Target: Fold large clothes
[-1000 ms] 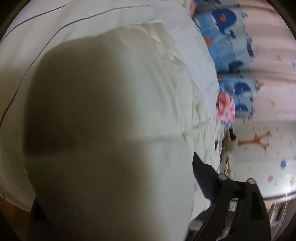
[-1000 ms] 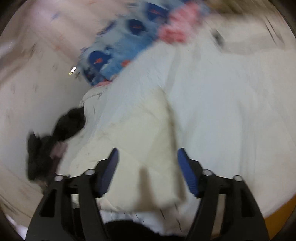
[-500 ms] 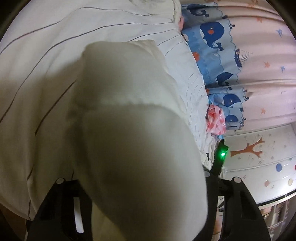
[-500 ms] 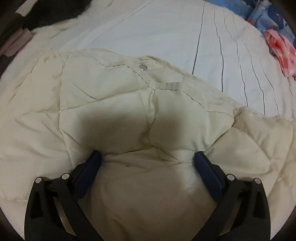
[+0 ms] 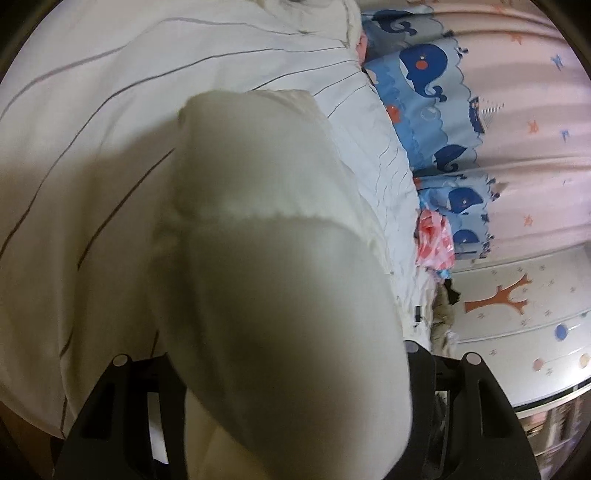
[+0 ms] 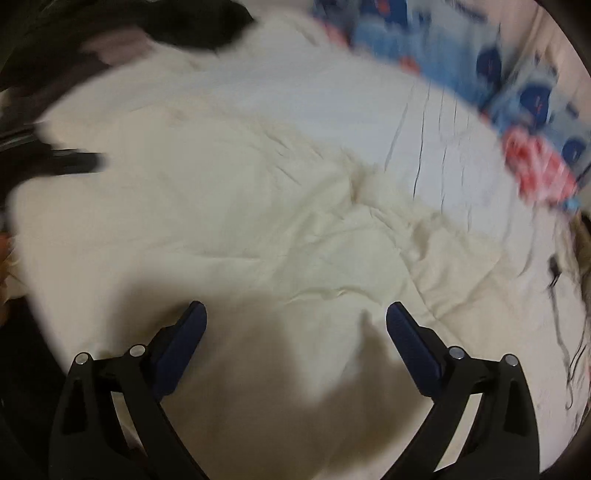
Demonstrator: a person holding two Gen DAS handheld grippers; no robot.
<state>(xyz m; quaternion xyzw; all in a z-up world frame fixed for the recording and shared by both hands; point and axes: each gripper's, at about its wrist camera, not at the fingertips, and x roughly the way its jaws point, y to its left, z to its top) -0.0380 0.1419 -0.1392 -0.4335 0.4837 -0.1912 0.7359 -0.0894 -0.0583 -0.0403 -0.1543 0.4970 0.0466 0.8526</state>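
A cream quilted jacket point(image 6: 258, 221) lies spread on the white striped bed sheet point(image 6: 332, 96). My right gripper point(image 6: 295, 321) is open and empty, hovering just above the jacket with nothing between its blue fingers point(image 6: 188, 332). In the left wrist view a thick fold of the same cream jacket point(image 5: 280, 280) fills the gap of my left gripper point(image 5: 288, 369) and drapes forward over the bed sheet point(image 5: 92, 147). It hides the fingertips, so the jaw state is not visible.
A blue whale-print curtain point(image 5: 436, 103) and a pink-red cloth point(image 5: 434, 240) lie along the bed's far edge. Dark clothing point(image 6: 110, 33) is piled at the bed's corner. A cabinet with tree decals point(image 5: 517, 310) stands beyond the bed.
My right gripper has swung and lifted slightly over the jacket, staying open. The left view shifted little; the jacket fold still covers the left gripper.
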